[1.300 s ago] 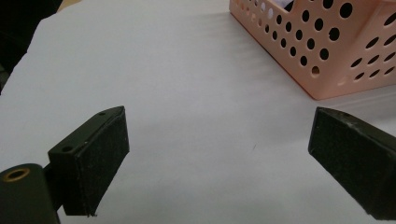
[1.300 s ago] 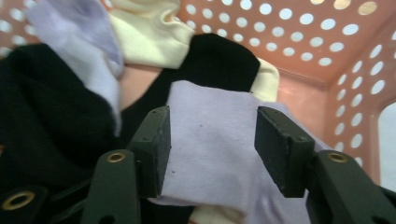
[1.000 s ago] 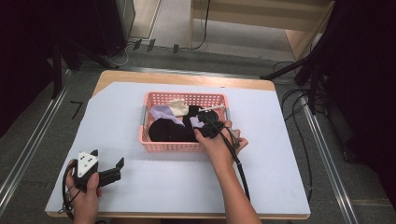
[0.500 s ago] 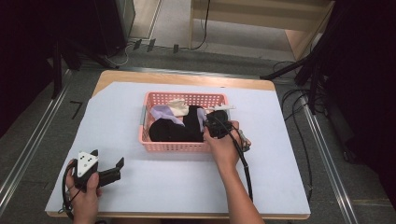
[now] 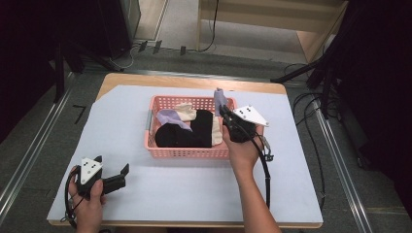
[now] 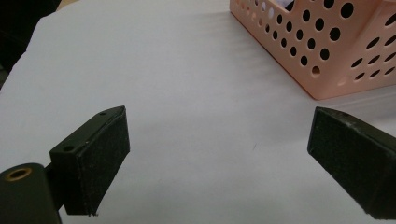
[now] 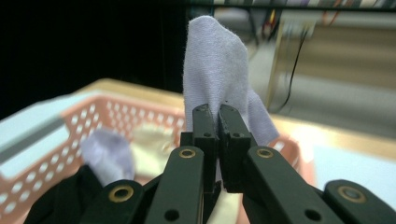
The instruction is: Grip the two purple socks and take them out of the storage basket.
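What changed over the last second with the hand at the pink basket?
The right gripper drew back from the basket's middle toward its right rim and rose, shut on a lavender cloth that now sticks up above the pink basket. The left gripper stayed open on the white table cover, and the black and cream clothes remain in the basket.

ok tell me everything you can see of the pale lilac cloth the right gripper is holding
The pale lilac cloth is a small, soft piece of knitted-looking fabric, possibly a sock. The right gripper has its black jaws shut on its lower part, so the rounded top stands up above them and a fold bulges to one side. In the high view it is lifted at the far right corner of the pink perforated plastic basket, above the rim. Its lower end is hidden.
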### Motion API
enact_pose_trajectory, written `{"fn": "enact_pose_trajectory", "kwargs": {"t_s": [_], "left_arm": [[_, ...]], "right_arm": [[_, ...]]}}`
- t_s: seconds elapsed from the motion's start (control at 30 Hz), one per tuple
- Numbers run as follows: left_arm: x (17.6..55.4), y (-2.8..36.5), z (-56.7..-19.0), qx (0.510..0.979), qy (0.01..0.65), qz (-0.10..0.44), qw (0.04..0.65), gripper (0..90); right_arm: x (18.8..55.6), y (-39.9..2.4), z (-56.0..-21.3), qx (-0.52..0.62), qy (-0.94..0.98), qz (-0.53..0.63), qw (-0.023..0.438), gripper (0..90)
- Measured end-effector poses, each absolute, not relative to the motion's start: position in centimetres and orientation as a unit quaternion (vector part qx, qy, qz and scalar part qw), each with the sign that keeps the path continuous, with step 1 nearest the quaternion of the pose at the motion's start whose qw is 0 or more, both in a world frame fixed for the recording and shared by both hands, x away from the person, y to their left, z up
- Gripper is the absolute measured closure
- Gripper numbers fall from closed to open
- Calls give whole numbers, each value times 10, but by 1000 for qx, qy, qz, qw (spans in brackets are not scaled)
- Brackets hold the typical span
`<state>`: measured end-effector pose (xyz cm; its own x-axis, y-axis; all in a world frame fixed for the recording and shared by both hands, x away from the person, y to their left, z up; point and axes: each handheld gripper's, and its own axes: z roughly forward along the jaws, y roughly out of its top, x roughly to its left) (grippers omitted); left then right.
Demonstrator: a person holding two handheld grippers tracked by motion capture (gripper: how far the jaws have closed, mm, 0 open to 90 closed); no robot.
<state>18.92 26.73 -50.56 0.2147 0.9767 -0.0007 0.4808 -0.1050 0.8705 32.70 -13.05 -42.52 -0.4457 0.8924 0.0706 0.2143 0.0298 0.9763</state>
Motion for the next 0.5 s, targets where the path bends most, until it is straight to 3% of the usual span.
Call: {"fn": "enact_pose_trajectory", "kwargs": {"t_s": [0.17, 0.5], "left_arm": [[189, 267, -506, 672, 540, 319, 394, 64], [189, 267, -506, 672, 541, 318, 392, 65]], "right_arm": [[322, -149, -424, 427, 619, 559, 349, 876], [319, -196, -443, 481, 602, 522, 366, 871]]}}
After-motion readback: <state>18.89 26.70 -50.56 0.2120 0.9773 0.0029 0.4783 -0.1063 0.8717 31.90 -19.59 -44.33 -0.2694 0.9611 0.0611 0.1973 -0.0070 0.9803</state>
